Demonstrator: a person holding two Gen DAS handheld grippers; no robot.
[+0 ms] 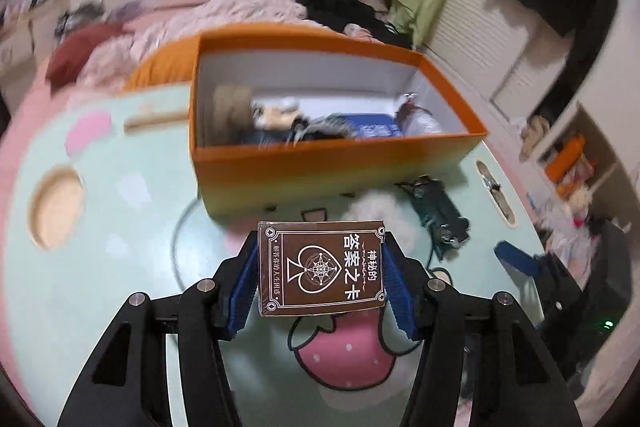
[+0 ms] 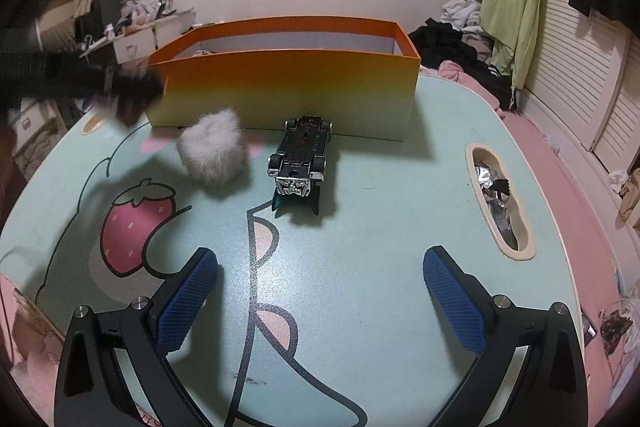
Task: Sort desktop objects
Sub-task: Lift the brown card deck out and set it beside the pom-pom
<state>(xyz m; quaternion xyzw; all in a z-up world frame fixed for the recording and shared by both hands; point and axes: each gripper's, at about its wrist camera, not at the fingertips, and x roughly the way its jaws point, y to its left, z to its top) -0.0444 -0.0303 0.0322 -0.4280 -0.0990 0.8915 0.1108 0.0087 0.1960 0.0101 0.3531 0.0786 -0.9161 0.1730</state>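
Note:
My left gripper is shut on a brown card deck box printed with a spade, its blue pads pressing both sides. It hangs over the table just in front of the orange box, which holds several items. In the right wrist view the left gripper is a dark blur at the orange box's left corner. My right gripper stands open over the table with nothing between its fingers. Ahead of it lie an upside-down toy car and a white fluffy ball.
The mint-green table carries a strawberry cartoon print. A slot on its right side holds foil scraps, and a round recess sits at the left. Heaped clothes and pink bedding lie behind the box.

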